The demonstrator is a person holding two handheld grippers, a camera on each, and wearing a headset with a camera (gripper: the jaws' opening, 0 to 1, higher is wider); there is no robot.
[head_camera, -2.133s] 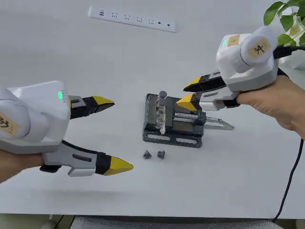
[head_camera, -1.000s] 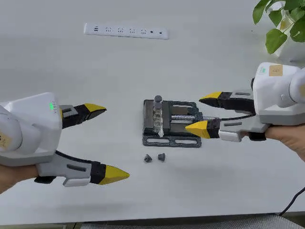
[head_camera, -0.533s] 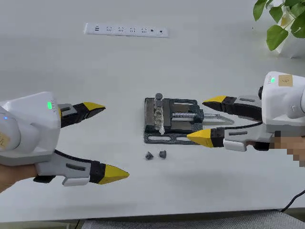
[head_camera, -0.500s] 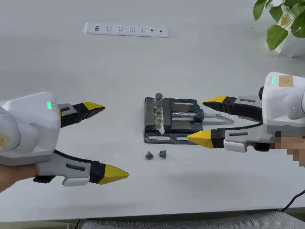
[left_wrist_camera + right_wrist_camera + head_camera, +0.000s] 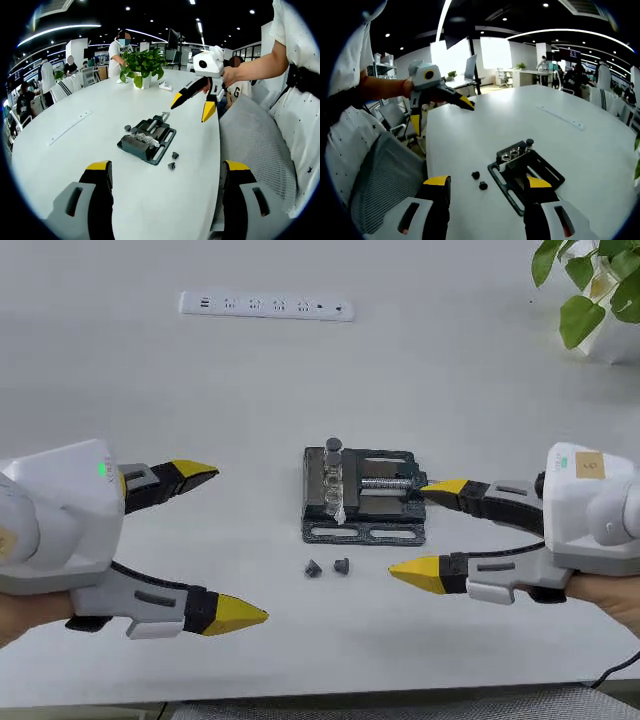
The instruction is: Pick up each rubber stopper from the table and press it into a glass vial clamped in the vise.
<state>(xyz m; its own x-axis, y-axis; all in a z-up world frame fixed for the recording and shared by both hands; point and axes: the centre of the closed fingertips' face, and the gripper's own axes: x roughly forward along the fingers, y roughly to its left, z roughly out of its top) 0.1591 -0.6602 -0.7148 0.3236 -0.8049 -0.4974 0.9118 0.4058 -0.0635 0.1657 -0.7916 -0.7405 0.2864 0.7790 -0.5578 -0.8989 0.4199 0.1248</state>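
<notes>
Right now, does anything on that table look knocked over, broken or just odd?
Nothing looks spilled or broken. The vise sits flat on the table, and a fitted stopper caps the far end of its row of vials. Two loose stoppers lie in front of it: unfinished work, not a mess.

"That table (image 5: pixel 450 390) is smooth and white, quite matt, with hardly any glare."

"And the vise (image 5: pixel 380 508)?"

"Dark and dull, a slightly grainy finish. Its screw (image 5: pixel 385 482) is bare bright metal. The vials (image 5: pixel 333 485) are clear glass, shiny."

"The stoppers (image 5: pixel 313 567) lying loose?"

"Dark grey, matt, rubbery-looking."

"The left gripper (image 5: pixel 240 543) and right gripper (image 5: pixel 408 528) look plastic to me."

"Yes, smooth white shells with a soft sheen. The jaws are matt black with yellow tips. The chair (image 5: pixel 255 145) has grey woven mesh cloth, coarse-looking."
</notes>
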